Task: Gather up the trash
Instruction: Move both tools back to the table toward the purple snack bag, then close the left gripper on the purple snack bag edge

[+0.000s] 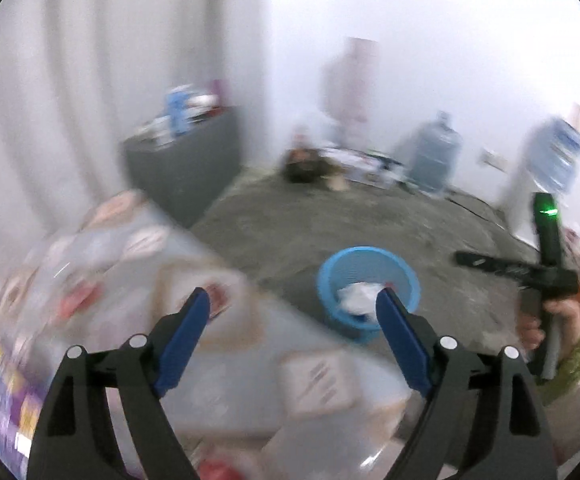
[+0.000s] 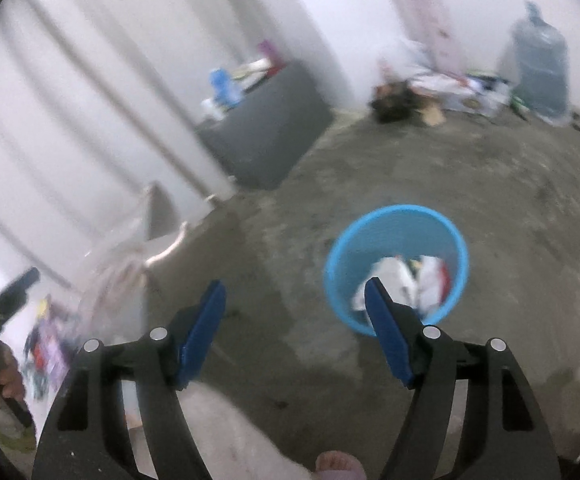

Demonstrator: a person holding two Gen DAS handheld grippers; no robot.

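Blue pads on both grippers, and neither has anything between them. The left gripper [image 1: 294, 304] stands wide apart over a table [image 1: 225, 360] with a shiny patterned cover, and the right gripper [image 2: 296, 296] is spread nearly as wide above bare concrete floor [image 2: 490, 220]. Both tilt downward, probably so the cameras can look for more rubbish. At the very bottom of the right view a toe pokes in, so the person is standing right there.

Just past the fingers sits the blue basket [image 2: 396, 220], on the floor beside the table's corner, already holding crumpled white and coloured wrappers [image 2: 410, 280]. That's the spot the trash goes, so it makes sense it's parked within easy reach of the table.

Bright packets [image 1: 1, 392] lie at the table's left edge and look like the next candidates. Further back are a dark cabinet [image 1: 185, 160] piled with stuff, floor clutter, and big water jugs [image 1: 436, 152] along the wall. Everything's motion-blurred, so no label or writing is readable.
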